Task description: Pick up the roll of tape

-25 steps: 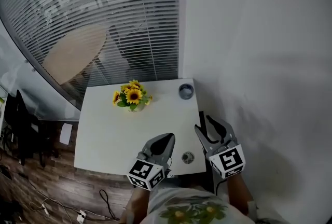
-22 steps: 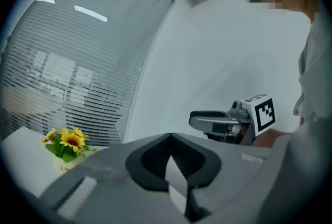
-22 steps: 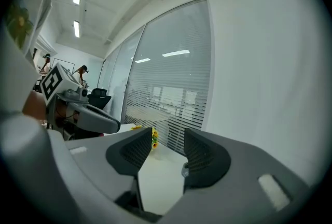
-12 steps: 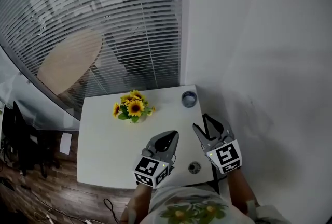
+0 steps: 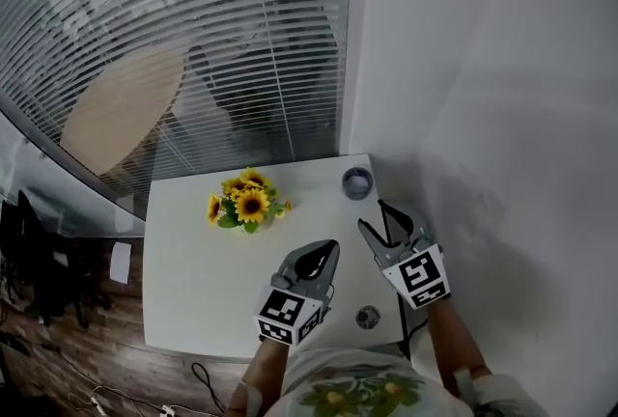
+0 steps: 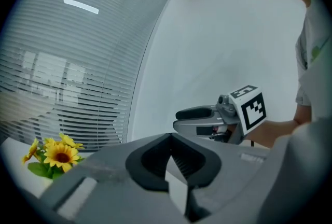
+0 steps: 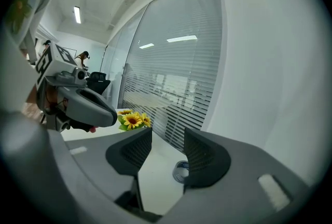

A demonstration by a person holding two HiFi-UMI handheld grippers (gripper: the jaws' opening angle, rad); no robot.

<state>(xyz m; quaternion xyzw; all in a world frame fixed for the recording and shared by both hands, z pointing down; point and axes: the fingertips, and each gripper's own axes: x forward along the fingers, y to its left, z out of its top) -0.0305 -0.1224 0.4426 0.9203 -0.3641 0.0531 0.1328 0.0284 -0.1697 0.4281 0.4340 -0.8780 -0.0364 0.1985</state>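
The roll of tape [image 5: 357, 181] is a blue-grey ring lying flat at the far right corner of the white table [image 5: 193, 261]. In the right gripper view the roll of tape [image 7: 180, 171] shows low between the jaws, still some way ahead. My right gripper [image 5: 371, 214] is open above the table's right edge, a short way in front of the roll, with nothing between its fingers; it also shows as the right gripper [image 7: 168, 137]. My left gripper [image 5: 331, 246] hangs over the table's front middle with its tips together and holds nothing; it shows too as the left gripper [image 6: 171, 137].
A bunch of sunflowers [image 5: 246, 203] stands at the far middle of the table. A small round metal thing [image 5: 367, 316] lies near the front edge between my grippers. A white wall runs along the right, and window blinds [image 5: 193, 39] lie beyond the table.
My right gripper has moved forward, closer to the roll of tape. The left gripper has stayed about where it was. The head view has shifted a little.
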